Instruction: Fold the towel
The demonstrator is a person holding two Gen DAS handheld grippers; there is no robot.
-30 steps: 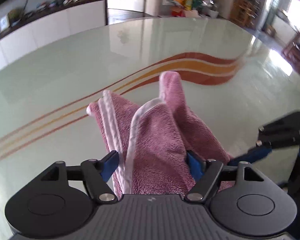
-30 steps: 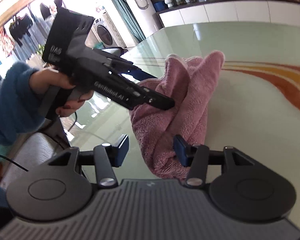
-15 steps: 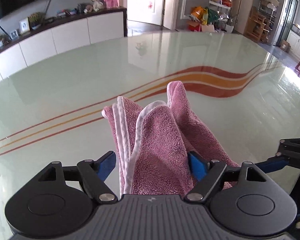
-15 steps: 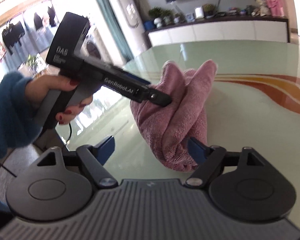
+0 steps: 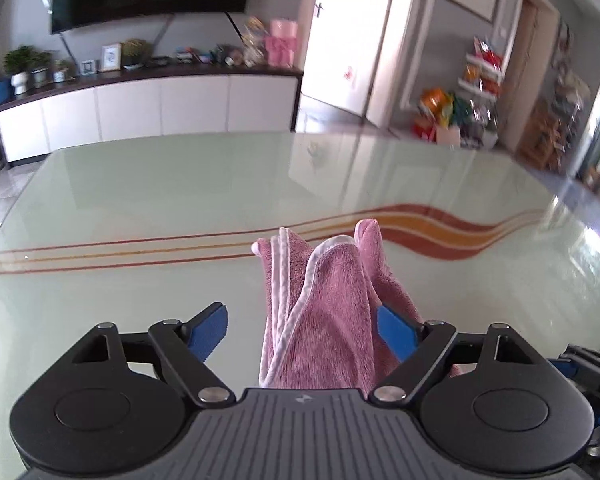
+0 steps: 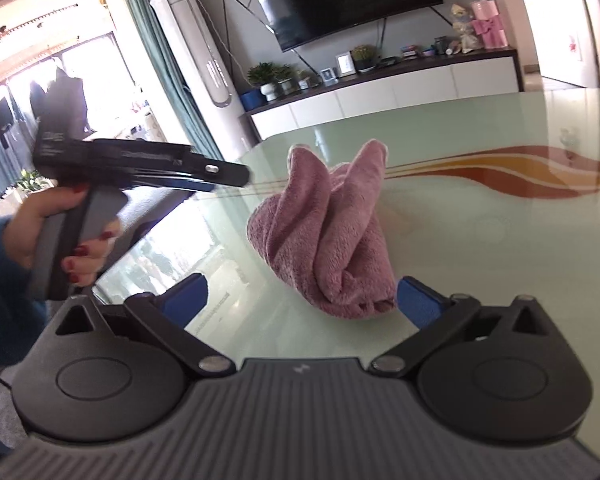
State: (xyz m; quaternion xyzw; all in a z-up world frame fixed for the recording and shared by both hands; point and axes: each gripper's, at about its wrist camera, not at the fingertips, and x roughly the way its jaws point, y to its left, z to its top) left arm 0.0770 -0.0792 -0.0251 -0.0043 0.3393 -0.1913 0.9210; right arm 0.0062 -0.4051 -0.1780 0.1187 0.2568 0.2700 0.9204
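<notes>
A pink towel (image 5: 328, 304) with white trim lies bunched in a loose heap on the pale green glass table (image 5: 160, 200). In the left wrist view it sits between my left gripper's (image 5: 302, 332) blue pads, close to the right one; the jaws are opening and do not press it. The right wrist view shows the left gripper (image 6: 232, 178) in a hand, up and left of the towel (image 6: 332, 232), clear of it. My right gripper (image 6: 304, 300) is opening wide. The towel's near end lies just ahead of its pads, beside the right one, ungripped.
Red and orange wavy stripes (image 5: 440, 232) cross the table behind the towel. The table's left edge (image 6: 204, 216) runs under the left gripper. A white sideboard (image 5: 160, 108), a wall television and a tall white air conditioner (image 6: 204, 52) stand beyond.
My right jaws spread wide, and the towel now sits loose ahead of them. The left gripper drew back and up out of the towel, which has slumped a little on the table.
</notes>
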